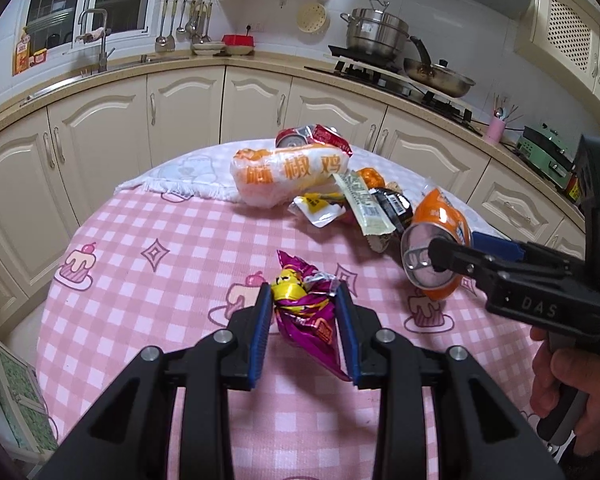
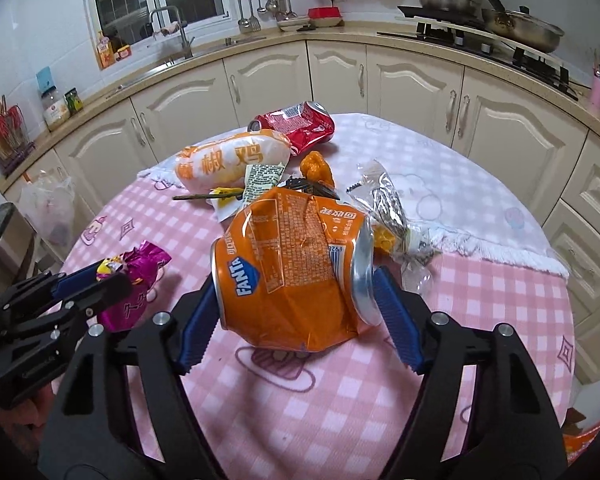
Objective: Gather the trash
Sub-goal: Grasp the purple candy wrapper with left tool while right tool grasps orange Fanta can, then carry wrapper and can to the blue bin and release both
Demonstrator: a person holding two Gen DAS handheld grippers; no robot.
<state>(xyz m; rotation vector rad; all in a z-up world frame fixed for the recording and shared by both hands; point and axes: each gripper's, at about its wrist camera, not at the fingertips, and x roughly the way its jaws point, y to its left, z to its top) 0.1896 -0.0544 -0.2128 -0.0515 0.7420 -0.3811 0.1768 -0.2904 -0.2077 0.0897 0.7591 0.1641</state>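
Right wrist view: the right gripper (image 2: 298, 322) straddles the crushed orange Fanta can (image 2: 292, 268), blue pads at both ends, apparently just touching, grip not yet firm. Left of the can, the left gripper (image 1: 306, 326) pinches a purple candy wrapper (image 1: 308, 312). Beyond the can lie more wrappers and a red can (image 2: 300, 122). Judged step: seizing trash; next, squeeze firmly, then lift.
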